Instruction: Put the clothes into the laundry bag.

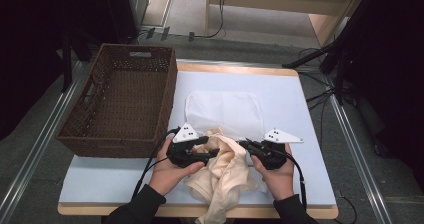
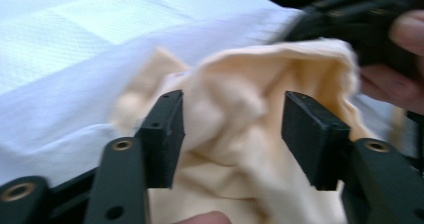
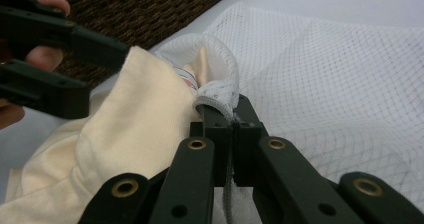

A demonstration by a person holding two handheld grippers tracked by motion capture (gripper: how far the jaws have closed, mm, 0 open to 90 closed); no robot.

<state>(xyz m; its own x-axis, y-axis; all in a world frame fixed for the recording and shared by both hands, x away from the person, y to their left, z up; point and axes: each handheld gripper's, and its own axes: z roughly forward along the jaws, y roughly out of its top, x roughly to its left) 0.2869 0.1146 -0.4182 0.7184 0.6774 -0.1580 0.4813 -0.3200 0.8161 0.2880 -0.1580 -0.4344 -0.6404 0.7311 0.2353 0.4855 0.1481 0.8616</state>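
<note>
A cream cloth (image 1: pixel 225 171) lies bunched at the table's front, and its lower end hangs over the edge. Behind it a white mesh bag (image 1: pixel 225 109) lies flat. My left gripper (image 1: pixel 212 148) stands open at the cloth's left side. In the left gripper view the cloth (image 2: pixel 235 149) sits between the jaws of the left gripper (image 2: pixel 232 99) without being pressed. My right gripper (image 1: pixel 246 143) is shut on the mesh bag's rim (image 3: pixel 220 91), holding the mouth up beside the cloth (image 3: pixel 135 114). The right gripper (image 3: pixel 232 119) looks at the left gripper (image 3: pixel 107 74) across the cloth.
A dark brown wicker basket (image 1: pixel 165 99) stands on the table's left side, close to my left hand. The pale table top (image 1: pixel 285 134) runs to a wooden edge. Cables and black stand legs (image 1: pixel 325 54) lie on the floor at the back right.
</note>
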